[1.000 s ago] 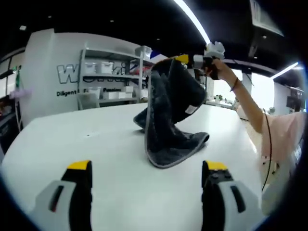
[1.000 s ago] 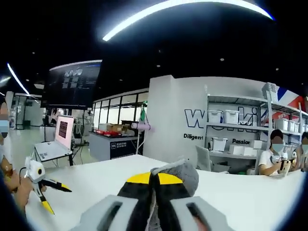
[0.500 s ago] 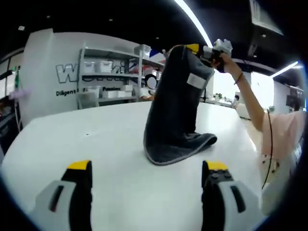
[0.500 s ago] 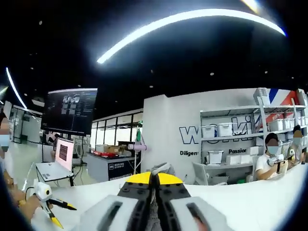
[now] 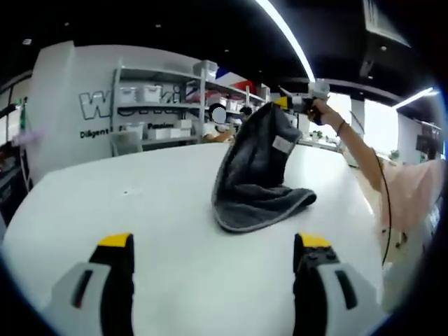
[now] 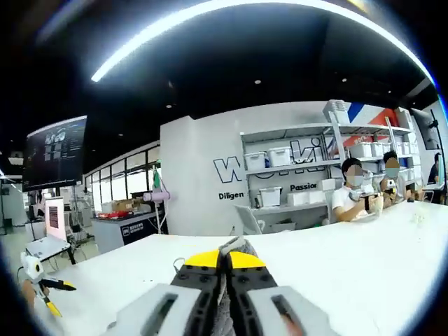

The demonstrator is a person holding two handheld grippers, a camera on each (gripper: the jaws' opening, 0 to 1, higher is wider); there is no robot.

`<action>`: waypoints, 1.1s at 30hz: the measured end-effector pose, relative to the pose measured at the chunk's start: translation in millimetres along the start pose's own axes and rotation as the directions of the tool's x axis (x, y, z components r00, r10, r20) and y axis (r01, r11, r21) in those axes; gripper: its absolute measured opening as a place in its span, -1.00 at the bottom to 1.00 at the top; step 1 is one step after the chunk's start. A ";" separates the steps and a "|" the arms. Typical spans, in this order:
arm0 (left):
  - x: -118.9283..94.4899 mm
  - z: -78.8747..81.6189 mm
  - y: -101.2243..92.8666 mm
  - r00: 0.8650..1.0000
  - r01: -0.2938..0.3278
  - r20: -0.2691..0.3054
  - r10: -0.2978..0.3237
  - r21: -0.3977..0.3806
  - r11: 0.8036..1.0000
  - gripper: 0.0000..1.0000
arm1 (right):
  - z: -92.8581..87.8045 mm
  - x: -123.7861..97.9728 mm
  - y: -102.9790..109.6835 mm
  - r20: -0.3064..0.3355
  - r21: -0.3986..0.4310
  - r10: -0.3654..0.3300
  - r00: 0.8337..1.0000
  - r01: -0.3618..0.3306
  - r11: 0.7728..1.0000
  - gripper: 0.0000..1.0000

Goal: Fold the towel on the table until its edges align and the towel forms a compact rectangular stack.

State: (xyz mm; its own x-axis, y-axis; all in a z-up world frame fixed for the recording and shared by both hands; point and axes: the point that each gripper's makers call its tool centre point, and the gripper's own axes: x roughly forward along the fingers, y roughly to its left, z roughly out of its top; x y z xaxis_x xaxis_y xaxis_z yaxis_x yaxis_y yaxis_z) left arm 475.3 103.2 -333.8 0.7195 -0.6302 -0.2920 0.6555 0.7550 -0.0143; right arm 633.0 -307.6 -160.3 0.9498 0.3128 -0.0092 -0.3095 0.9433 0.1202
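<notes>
A person's right tongs [image 5: 283, 102] pinch one corner of a dark grey towel [image 5: 255, 171] and hold it raised above a white surface [image 5: 161, 210], the cloth's lower half slumped in a rumpled heap on the surface with its pale hemmed edge [image 5: 262, 220] curling toward the camera. In the right gripper view those tongs [image 6: 225, 269] are pressed together on a tuft of the fabric [image 6: 234, 246]. The left tongs [image 5: 213, 241] are spread wide and carry nothing, low over the bare surface just short of the heap; the right gripper view catches them small at the lower left [image 6: 43, 283]. The step in hand looks like shaking the towel out before the first fold. Doing it well probably means having the left tongs take a neighbouring corner along the same hem, so the sheet can be laid flat instead of twisted. Open surface lies on all sides of the towel, with its rounded edge well away; shelving with white bins [image 5: 150, 94] stands beyond.
</notes>
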 end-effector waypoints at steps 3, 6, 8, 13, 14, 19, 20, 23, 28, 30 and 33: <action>0.6 -0.4 -0.4 1.000 -0.002 -0.003 0.002 0.005 1.000 0.99 | -17.9 -2.5 -18.2 -0.028 0.020 -0.036 0.999 0.037 0.999 -0.96; 0.7 -1.8 -0.3 1.000 -0.004 -0.009 0.004 0.003 1.000 0.99 | -33.2 -5.0 -32.4 -0.054 0.021 -0.066 0.996 0.067 0.997 -0.96; 1.0 -3.6 0.4 1.000 -0.008 -0.018 0.008 0.007 1.000 0.99 | -47.1 -7.3 -43.5 -0.078 0.020 -0.089 0.993 0.090 0.996 -0.96; 3.4 -8.8 0.5 0.999 -0.013 -0.042 0.014 0.012 1.000 0.99 | -81.9 -11.0 -63.8 -0.146 -0.006 -0.145 0.979 0.145 0.989 -0.96; 3.8 -9.7 0.3 0.999 -0.014 -0.047 0.014 0.013 1.000 0.99 | -89.0 -11.6 -67.8 -0.160 -0.012 -0.156 0.975 0.156 0.988 -0.96; 4.0 -7.9 1.1 0.999 -0.016 -0.040 0.016 0.014 1.000 0.99 | -116.1 -13.5 -79.0 -0.209 -0.018 -0.180 0.961 0.181 0.983 -0.96; 3.9 -7.6 1.5 0.999 -0.016 -0.039 0.016 0.013 1.000 0.99 | -122.0 -13.9 -81.6 -0.220 -0.021 -0.186 0.958 0.186 0.982 -0.96; 4.2 -8.1 2.4 0.999 -0.018 -0.041 0.018 0.012 1.000 0.99 | -136.7 -14.8 -86.7 -0.245 -0.025 -0.197 0.949 0.197 0.980 -0.96; 6.2 -12.4 0.6 0.998 -0.011 -0.063 0.013 0.025 1.000 0.99 | -159.8 -16.6 -92.9 -0.278 -0.024 -0.201 0.939 0.202 0.979 -0.95; 6.2 -13.0 0.6 0.998 -0.011 -0.065 0.012 0.024 1.000 0.99 | -168.1 -17.1 -94.3 -0.296 -0.027 -0.200 0.934 0.202 0.979 -0.95; 6.1 -13.8 0.8 0.998 -0.011 -0.069 0.012 0.017 1.000 0.99 | -182.5 -17.3 -96.5 -0.328 -0.037 -0.199 0.923 0.199 0.979 -0.94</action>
State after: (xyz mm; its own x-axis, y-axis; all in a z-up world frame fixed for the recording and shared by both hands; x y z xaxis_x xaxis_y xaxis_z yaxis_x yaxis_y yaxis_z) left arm 477.1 102.5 -348.8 0.7097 -0.6072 -0.3572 0.6515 0.7586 0.0047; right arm 638.0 -383.7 -352.9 0.9236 0.1372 -0.3580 -0.1162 0.9900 0.0796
